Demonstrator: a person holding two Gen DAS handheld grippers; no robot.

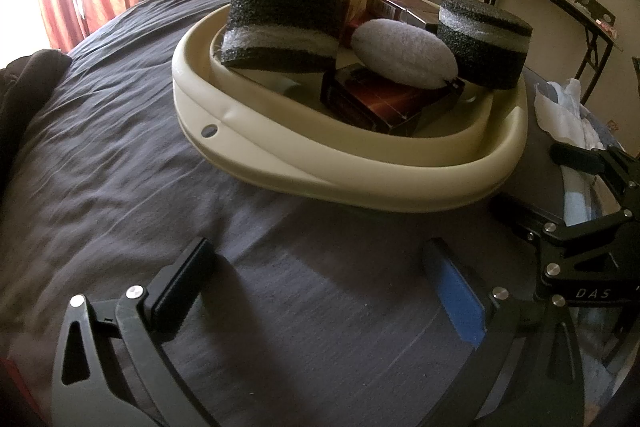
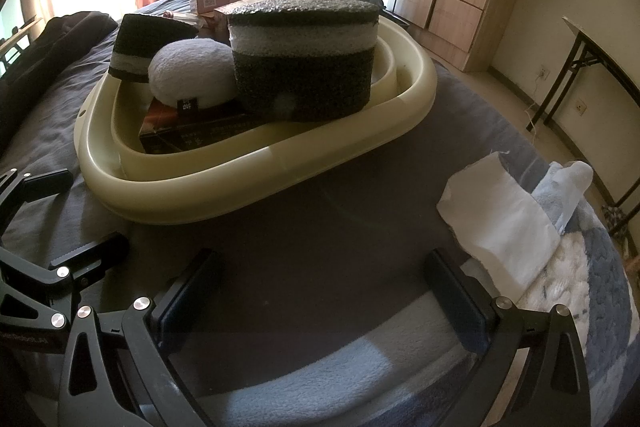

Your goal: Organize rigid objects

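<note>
Left wrist view: red box (image 1: pixel 384 103) lies flat, long axis slanting right, in basin (image 1: pixel 340 163).

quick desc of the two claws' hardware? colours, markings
Both are black linkage frames with silver rivets and triangular cutouts. The left claw has one black pad and one blue pad. The right claw has dark pads; white "DAS" lettering marks its body. No cables or sleeves visible.

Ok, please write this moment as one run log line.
left gripper: open, empty | right gripper: open, empty | basin: on bed, holds foam blocks, boxes
</note>
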